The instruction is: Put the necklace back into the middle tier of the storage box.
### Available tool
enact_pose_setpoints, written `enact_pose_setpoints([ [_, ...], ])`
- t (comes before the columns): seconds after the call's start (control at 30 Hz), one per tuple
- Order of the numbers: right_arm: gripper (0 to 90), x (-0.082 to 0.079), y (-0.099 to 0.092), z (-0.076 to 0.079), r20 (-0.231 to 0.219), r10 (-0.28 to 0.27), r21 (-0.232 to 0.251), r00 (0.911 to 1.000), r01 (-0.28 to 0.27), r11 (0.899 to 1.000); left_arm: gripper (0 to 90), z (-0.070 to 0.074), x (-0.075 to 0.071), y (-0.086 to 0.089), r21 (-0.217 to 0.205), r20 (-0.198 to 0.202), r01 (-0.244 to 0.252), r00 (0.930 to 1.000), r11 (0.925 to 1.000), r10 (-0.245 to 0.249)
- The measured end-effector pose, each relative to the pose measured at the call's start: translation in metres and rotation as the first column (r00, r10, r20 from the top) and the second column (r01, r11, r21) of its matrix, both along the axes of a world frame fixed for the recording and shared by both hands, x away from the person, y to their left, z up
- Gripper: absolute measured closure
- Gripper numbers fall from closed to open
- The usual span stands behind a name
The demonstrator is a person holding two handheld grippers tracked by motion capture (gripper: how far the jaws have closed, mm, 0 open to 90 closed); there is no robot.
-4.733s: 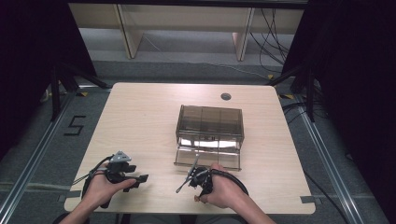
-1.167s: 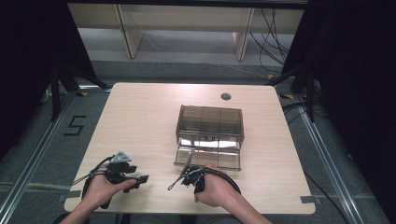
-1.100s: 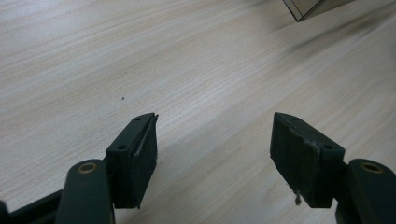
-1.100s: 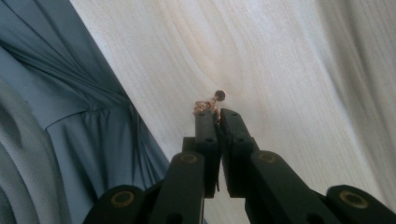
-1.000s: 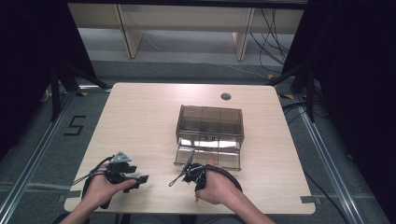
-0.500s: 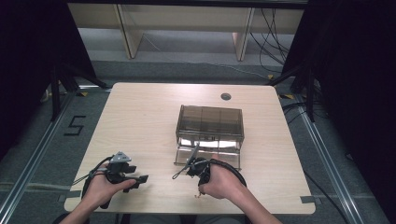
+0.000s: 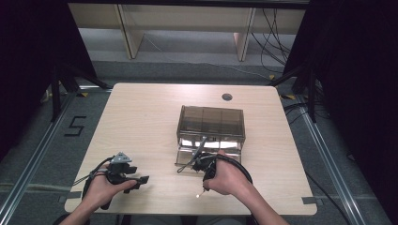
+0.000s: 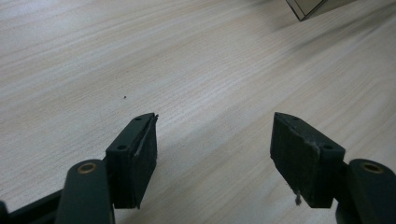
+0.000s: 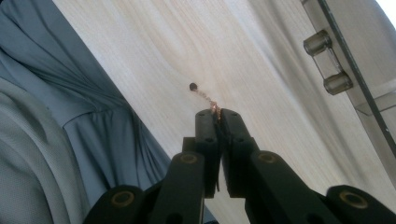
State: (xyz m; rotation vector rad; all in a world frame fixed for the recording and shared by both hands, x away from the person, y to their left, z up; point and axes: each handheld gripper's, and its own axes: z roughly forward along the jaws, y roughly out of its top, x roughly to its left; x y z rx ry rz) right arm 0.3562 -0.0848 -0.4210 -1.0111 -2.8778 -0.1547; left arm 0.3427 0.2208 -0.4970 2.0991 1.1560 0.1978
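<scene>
Lab recording bay: black curtains point(image 7: 28, 56) both sides, floor rails point(image 7: 33, 159), tape marker "5" point(image 7: 75, 126), loose cables point(image 7: 274, 28), lone wood table point(image 7: 141, 117).

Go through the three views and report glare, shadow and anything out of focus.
High view: bright glare inside the smoky plastic drawer box, dark surroundings off the table. Left gripper view: open jaws of the left gripper sharp, soft shadow across the wood at top right. Right gripper view: the right gripper pinches a thin chain, slightly blurred; overexposed white in the top right corner.
</scene>
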Motion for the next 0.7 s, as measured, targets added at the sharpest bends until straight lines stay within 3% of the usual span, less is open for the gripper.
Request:
enact_pose_setpoints([
  [0.2, 86.9, 0.004, -0.004, 0.007, 0.005, 0.011, -0.002, 0.9999, -0.011, 1.0, 31.4, 0.0, 0.0, 0.0, 0.001, 0.0, 0.006, 1.0, 1.0, -0.006],
  [0.47, 86.9, 0.007, -0.011, 0.014, 0.016, -0.022, -0.022, 0.9996, 0.023, 0.999, 31.4, 0.0, 0.0, 0.0, 0.007, 0.002, -0.001, 1.0, 1.0, 0.001],
  [0.53, 86.9, 0.009, -0.014, 0.017, 0.02, -0.021, 0.004, 0.9996, 0.021, 1.0, 31.4, 0.0, 0.0, 0.0, 0.007, 0.001, -0.001, 1.0, 1.0, 0.001],
  [0.7, 86.9, 0.011, -0.017, 0.022, 0.019, -0.048, 0.01, 0.9986, 0.048, 0.999, 31.4, 0.0, 0.0, 0.0, 0.006, 0.007, -0.002, 1.0, 1.0, 0.002],
])
